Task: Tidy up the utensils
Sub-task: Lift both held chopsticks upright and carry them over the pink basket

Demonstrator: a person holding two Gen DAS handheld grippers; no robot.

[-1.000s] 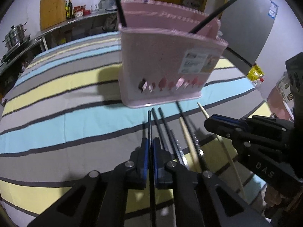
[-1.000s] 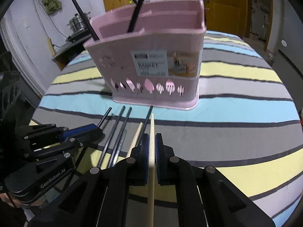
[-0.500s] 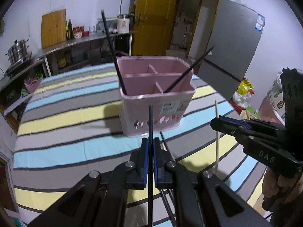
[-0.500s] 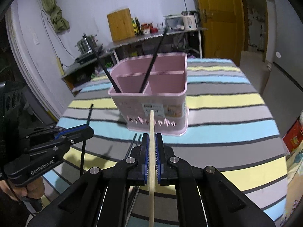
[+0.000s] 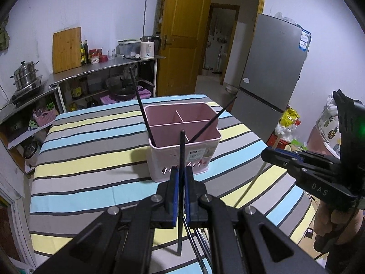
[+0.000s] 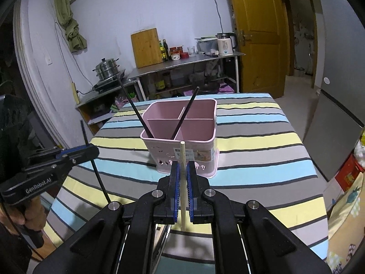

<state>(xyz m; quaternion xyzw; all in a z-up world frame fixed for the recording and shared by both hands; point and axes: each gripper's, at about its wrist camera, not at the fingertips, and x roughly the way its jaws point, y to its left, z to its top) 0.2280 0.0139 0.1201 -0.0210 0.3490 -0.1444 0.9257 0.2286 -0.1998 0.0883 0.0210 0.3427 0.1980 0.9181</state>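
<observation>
Nearest, the left gripper (image 5: 180, 180), its blue-padded jaws clamped on a thin black chopstick (image 5: 181, 159), holds it upright above the striped tablecloth (image 5: 91, 159) in grey, yellow and blue. The right gripper (image 6: 182, 178) is likewise clamped on a pale wooden chopstick (image 6: 183, 159), held upright. Below the left gripper, more dark chopsticks (image 5: 198, 246) lie on the cloth, partly hidden. Further on, at the middle of the table, stands a pink rectangular plastic utensil basket (image 6: 182, 150) with inner dividers; two black chopsticks (image 6: 182, 121) lean in its compartments, crossing outward. Beyond are a steel counter (image 6: 182, 64), a yellow wooden door (image 5: 182, 34) and a grey refrigerator (image 5: 269, 68).
</observation>
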